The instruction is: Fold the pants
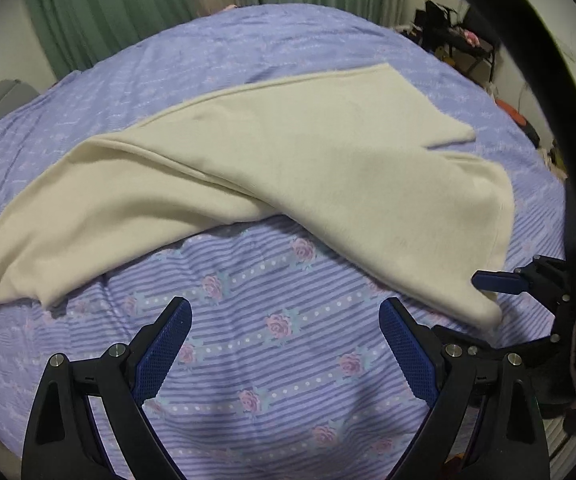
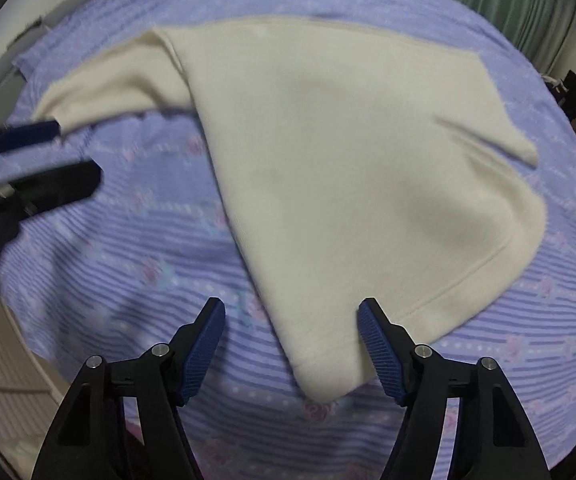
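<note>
1. My right gripper [image 2: 292, 312] could catch only the top layer of the cream pants [image 2: 328, 152], since their near corner lies between my spread jaws, unpinched.
2. My left gripper [image 1: 284, 312], spread and empty, could snag the bedspread [image 1: 268, 360] beneath it instead.
3. Both point steeply down over the pants lying flat on the bed.

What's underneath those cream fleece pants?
The cream fleece pants lie on a lilac striped bedspread with pink roses, which shows on all sides of them. Whatever sits directly beneath the fabric is covered, so anything else there cannot be seen.
</note>
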`<state>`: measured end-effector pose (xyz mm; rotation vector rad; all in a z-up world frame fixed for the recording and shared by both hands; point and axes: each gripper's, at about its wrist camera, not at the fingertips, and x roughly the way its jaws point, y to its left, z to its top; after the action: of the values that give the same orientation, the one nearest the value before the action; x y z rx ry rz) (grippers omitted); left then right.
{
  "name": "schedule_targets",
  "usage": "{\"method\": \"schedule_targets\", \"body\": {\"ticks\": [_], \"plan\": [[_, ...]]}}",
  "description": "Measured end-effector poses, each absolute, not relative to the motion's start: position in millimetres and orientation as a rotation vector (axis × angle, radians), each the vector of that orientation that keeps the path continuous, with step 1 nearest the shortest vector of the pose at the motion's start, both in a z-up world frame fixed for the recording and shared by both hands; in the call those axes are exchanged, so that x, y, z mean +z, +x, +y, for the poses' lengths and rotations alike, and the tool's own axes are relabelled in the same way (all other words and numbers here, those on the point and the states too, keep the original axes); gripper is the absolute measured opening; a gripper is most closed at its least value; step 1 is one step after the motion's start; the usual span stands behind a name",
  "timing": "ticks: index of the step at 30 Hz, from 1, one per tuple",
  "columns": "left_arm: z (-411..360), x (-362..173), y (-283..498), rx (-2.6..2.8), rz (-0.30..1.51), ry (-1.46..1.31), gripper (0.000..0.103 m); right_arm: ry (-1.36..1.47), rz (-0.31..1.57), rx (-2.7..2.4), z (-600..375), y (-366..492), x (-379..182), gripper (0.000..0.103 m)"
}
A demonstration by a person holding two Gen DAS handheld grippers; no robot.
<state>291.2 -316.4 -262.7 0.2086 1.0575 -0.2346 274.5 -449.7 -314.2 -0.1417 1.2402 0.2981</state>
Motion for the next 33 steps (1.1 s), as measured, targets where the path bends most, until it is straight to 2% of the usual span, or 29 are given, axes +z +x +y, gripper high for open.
{"method": "schedule_targets", "body": {"ticks": [1,3,5,10,17,18,19,20,21,27,33], "plan": [[-319,-263,292,-0.246,1.045,0.236,0.096,-0.161,1.245,0.284,-450,275,-318,0.056],[-326,-262,295,-0.287,0.994,0.33,0.096,-0.162,1.242,0.256,-455,277,-318,0.028],[-334,-256,300,-0.351,0.927,0.439,0.096,-0.094,1.241,0.268,-464,282,-311,0.011],[-355,-248,321,-0.467,0.773,0.643,0.096,0.039,1.123,0.189,-500,301,-255,0.01],[-391,-254,387,-0.59,0.706,0.731,0.096,0.028,0.946,0.155,-528,344,-188,0.009],[-395,-256,395,-0.602,0.703,0.747,0.089,0.021,0.929,0.151,-529,354,-183,0.009],[-402,-258,407,-0.619,0.707,0.761,0.062,0.014,0.916,0.145,-530,360,-178,0.009],[-404,-256,414,-0.617,0.713,0.763,0.042,0.0,0.898,0.138,-532,368,-174,0.009],[-406,-255,425,-0.606,0.722,0.755,0.013,-0.008,0.883,0.132,-535,378,-170,0.008],[-420,-222,498,-0.559,0.701,0.633,0.011,-0.017,0.817,0.113,-559,433,-150,0.008],[-435,-252,569,-0.517,0.802,0.631,0.011,-0.041,0.901,0.119,-580,535,-181,0.008]]}}
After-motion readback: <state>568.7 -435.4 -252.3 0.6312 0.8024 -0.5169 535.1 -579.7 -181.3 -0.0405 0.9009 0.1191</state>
